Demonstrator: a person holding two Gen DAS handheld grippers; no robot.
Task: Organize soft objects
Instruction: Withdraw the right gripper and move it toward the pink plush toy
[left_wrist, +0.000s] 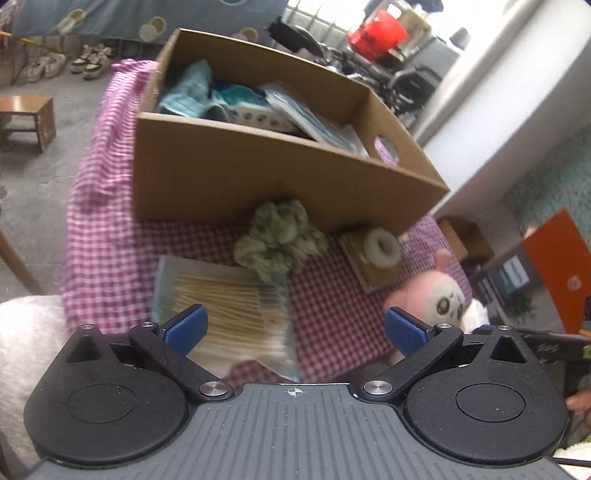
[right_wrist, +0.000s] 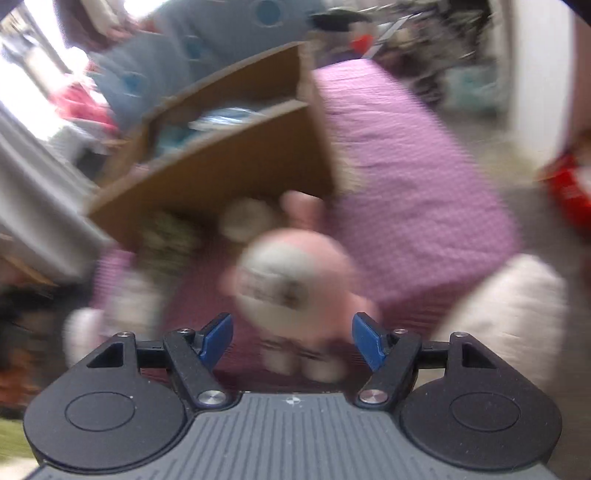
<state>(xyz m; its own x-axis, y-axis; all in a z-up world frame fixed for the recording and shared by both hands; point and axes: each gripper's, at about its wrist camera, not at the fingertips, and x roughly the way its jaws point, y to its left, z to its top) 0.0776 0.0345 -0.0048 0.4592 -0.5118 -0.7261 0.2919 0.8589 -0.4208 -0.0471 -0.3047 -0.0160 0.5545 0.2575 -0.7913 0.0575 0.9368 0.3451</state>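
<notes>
A cardboard box (left_wrist: 258, 173) holding blue cloths and packets stands on a pink checked cloth (left_wrist: 110, 236). In front of it lie a green fuzzy scrunchie (left_wrist: 280, 236), a clear pack of cotton swabs (left_wrist: 225, 306), a white ring on a small brown pad (left_wrist: 382, 245) and a pink plush doll (left_wrist: 436, 295). My left gripper (left_wrist: 295, 328) is open above the swab pack. My right gripper (right_wrist: 291, 341) is open just over the blurred pink plush doll (right_wrist: 288, 280), whose lower part lies between the blue pads without touching them. The box (right_wrist: 229, 166) stands behind.
A white fluffy cushion (left_wrist: 26, 332) lies at the cloth's near left edge. A wooden stool (left_wrist: 27, 118) and several shoes (left_wrist: 74, 62) stand on the floor to the left. An orange box (left_wrist: 557, 266) and shelves are on the right.
</notes>
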